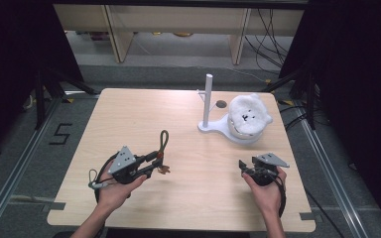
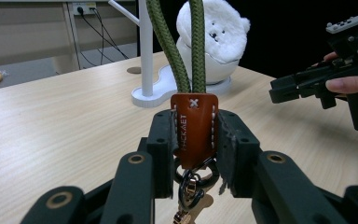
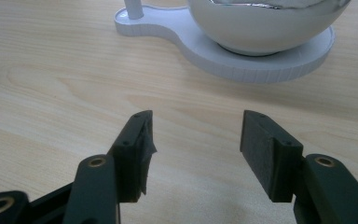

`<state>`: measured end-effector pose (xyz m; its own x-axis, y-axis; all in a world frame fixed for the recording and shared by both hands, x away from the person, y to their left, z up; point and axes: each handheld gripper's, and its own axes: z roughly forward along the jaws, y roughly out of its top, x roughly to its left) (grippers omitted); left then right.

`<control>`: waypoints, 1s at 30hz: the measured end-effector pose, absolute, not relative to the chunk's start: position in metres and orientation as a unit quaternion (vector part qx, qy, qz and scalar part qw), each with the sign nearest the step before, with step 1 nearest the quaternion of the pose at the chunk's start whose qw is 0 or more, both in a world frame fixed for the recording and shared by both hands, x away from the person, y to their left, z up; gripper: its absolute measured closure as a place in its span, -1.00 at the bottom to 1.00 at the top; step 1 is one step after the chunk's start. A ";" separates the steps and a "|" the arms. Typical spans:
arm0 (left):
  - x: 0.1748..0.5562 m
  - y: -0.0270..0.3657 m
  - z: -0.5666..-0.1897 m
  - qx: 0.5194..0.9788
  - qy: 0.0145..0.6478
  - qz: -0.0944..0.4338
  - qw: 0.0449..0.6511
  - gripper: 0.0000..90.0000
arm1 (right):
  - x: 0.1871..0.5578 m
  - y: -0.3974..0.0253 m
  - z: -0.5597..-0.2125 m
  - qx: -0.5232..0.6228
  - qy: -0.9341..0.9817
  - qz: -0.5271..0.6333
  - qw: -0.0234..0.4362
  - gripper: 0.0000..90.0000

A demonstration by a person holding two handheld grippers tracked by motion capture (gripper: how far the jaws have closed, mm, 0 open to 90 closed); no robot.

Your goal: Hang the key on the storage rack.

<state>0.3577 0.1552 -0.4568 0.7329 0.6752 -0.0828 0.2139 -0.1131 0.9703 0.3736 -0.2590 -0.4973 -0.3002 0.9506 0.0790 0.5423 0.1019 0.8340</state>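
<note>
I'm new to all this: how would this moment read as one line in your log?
left gripper: shut on keychain strap, green loop up | right gripper: open, holds nothing | white stand: nothing hung | plush toy: in bowl

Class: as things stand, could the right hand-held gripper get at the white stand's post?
Probably yes. The right hand-held gripper is open and empty, and bare table lies between it and the post.

The left gripper point(image 1: 155, 159) sits at the lower left of the high view, jaws pinched together. The right gripper point(image 3: 195, 142), lower right, has jaws wide apart.
</note>
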 end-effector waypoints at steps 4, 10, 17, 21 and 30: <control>0.363 0.154 -0.454 0.717 0.307 0.200 0.593 0.51 | 0.374 -0.259 -0.497 0.535 0.698 0.404 0.254 0.00; 0.369 0.154 -0.452 0.713 0.308 0.204 0.596 0.51 | 0.373 -0.260 -0.497 0.536 0.701 0.397 0.253 0.00; 0.376 0.154 -0.450 0.711 0.304 0.207 0.599 0.51 | 0.374 -0.260 -0.498 0.535 0.698 0.405 0.250 0.00; 0.378 0.154 -0.447 0.715 0.308 0.211 0.591 0.51 | 0.373 -0.260 -0.497 0.537 0.701 0.398 0.251 0.00; 0.385 0.149 -0.443 0.715 0.302 0.217 0.593 0.51 | 0.374 -0.260 -0.498 0.535 0.699 0.402 0.252 0.00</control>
